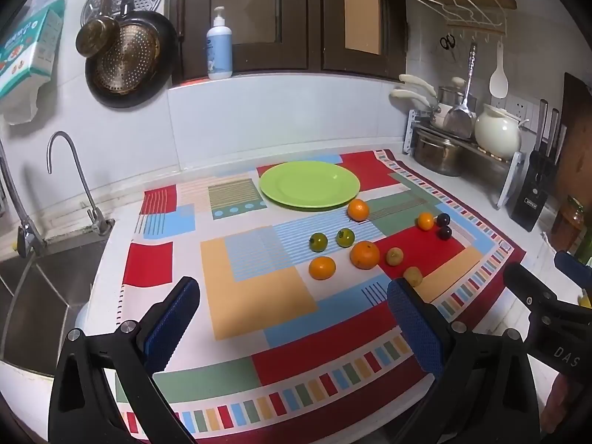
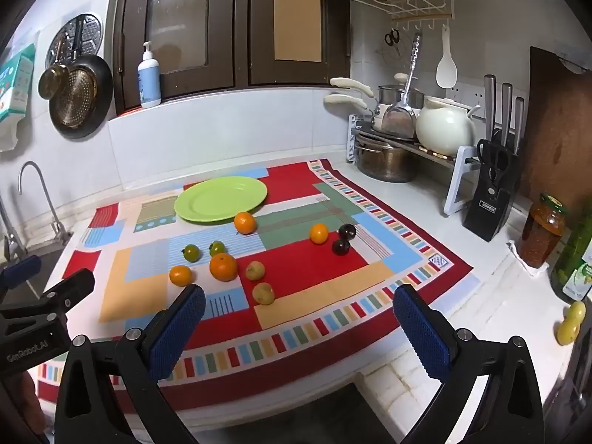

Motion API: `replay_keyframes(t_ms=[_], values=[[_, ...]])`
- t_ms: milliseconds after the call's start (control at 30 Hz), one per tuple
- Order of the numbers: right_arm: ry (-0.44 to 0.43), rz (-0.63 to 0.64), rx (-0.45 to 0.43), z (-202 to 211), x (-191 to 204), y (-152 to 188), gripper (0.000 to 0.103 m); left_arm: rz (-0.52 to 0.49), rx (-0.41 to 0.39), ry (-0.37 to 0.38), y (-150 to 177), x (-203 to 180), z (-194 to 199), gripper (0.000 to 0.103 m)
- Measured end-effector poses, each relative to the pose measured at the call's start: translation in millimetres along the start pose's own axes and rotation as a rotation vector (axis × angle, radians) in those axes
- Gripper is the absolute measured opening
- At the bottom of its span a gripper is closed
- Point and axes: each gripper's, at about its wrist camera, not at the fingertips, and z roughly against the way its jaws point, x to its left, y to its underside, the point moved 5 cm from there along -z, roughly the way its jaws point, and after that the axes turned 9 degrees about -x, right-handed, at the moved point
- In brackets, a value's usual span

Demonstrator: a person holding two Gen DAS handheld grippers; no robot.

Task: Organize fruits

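Both grippers' jaws wide apart, holding & touching nothing: left gripper (image 1: 292,296); right gripper (image 2: 299,305); fruits (image 1: 364,254) loose on tabletop cloth (image 1: 259,296) just beyond jaws; green plate (image 1: 309,184) farther ahead, bare.

A white tiled wall (image 1: 259,118) backs the white counter (image 2: 492,296). Dark wooden cabinet doors (image 1: 281,18) hang above; a steel sink (image 1: 33,288) with curved faucet (image 1: 68,170) sits left.
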Motion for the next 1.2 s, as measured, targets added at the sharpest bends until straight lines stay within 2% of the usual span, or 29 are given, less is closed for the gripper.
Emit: replay_keyframes(t_ms=[467, 1200], values=[[-0.003, 0.010, 0.006, 7, 1, -3, 0.102, 0.013, -0.038, -0.020, -1, 12, 12, 0.103], [-0.006, 0.015, 0.002, 9, 11, 1, 0.102, 0.014, -0.029, 0.007, 1, 12, 15, 0.103]])
